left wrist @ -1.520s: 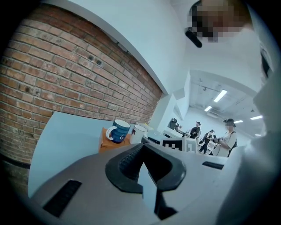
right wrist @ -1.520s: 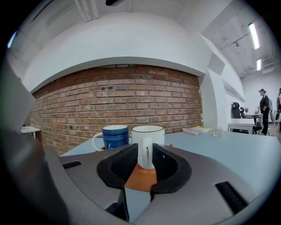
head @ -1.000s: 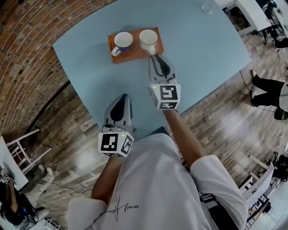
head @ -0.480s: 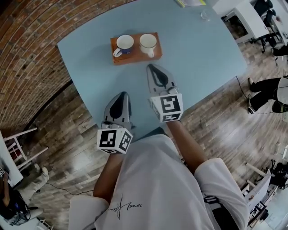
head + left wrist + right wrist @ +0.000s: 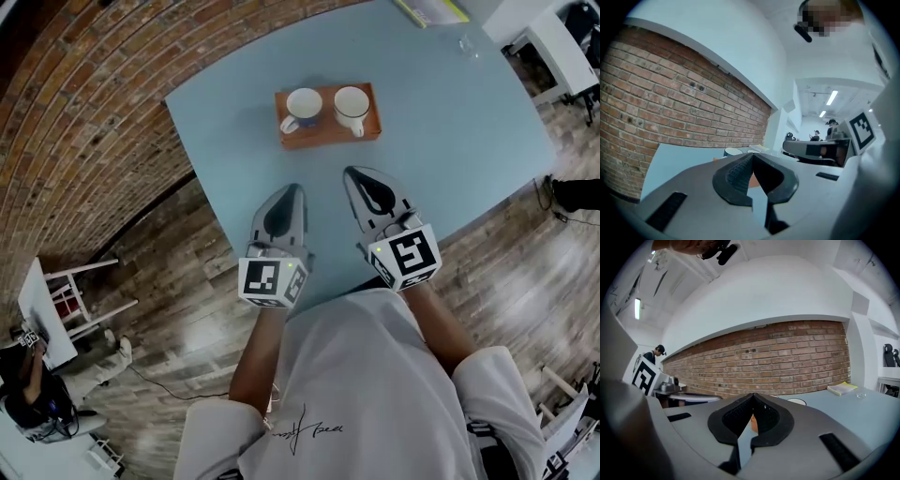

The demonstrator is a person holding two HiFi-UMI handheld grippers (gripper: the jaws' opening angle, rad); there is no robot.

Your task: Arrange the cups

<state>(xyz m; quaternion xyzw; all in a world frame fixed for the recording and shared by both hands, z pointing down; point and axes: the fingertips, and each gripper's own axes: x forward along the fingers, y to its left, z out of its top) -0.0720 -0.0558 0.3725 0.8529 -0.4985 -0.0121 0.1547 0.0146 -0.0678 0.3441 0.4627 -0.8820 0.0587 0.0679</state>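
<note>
Brick walling runs along a pale blue table (image 5: 450,122), where the left cup (image 5: 302,105) and the right cup (image 5: 352,105) stand side by side on an orange tray (image 5: 328,140). Short of the tray, the left gripper (image 5: 293,190) has its jaws pressed together on nothing. Beside it, the right gripper (image 5: 350,172) has just been closing; its jaws now meet, also empty.

Table (image 5: 450,122) is showing pale blue; tray (image 5: 328,137) is showing orange-brown. Left cup (image 5: 303,103) is showing white inside, dark blue outside; right cup (image 5: 352,101), white with a dark rim. Left gripper (image 5: 298,187) and right gripper (image 5: 349,171) are showing grey, their cubes carrying black-and-white squares.
</note>
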